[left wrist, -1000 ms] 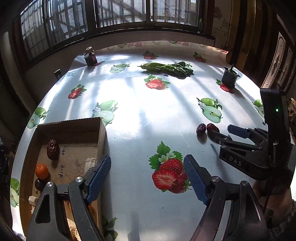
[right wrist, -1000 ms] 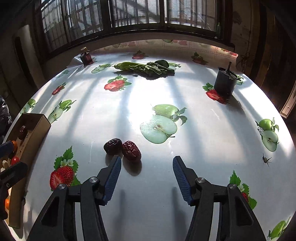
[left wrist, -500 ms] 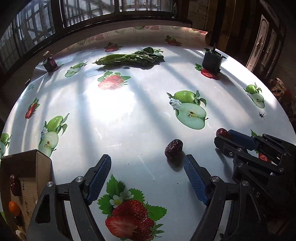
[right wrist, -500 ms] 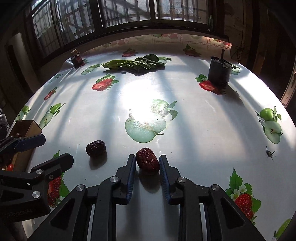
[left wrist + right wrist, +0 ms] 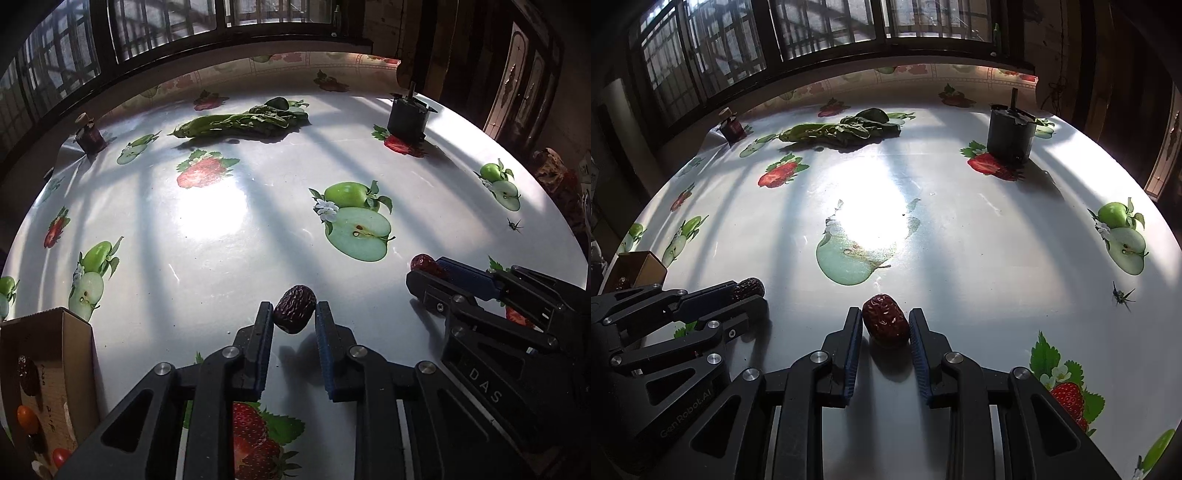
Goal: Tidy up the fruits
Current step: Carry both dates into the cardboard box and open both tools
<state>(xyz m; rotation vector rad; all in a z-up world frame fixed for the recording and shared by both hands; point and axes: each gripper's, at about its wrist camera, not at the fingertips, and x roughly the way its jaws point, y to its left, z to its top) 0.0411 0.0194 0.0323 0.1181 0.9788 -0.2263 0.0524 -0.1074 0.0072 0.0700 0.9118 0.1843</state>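
Sunlit oilcloth printed with strawberries and apples covers the round table (image 5: 229,258), with barred windows behind. Left wrist view: the left gripper (image 5: 294,316), wide apart half a second ago with the dark date (image 5: 294,314) lying ahead of it, is now clamped on that fruit at frame centre, low down — the date looks raised slightly above its shadow, though I cannot be sure. At lower left sits the cardboard box (image 5: 79,354), already holding a date and small orange and red fruits; that is the likely drop place. At centre right the right gripper (image 5: 424,269) shows a red tip between its fingers. Leafy greens (image 5: 240,120) and a black pot (image 5: 406,120) lie far off at the top, so the route leftward to the box is free.

Right wrist view: the right gripper (image 5: 885,326) stays shut on the red date (image 5: 885,325), as half a second ago — both fruits are now secured. The left gripper (image 5: 750,293) sits at middle left, close by, so the two could brush when carrying. The box corner (image 5: 642,266) peeks at the left edge, near the table rim.
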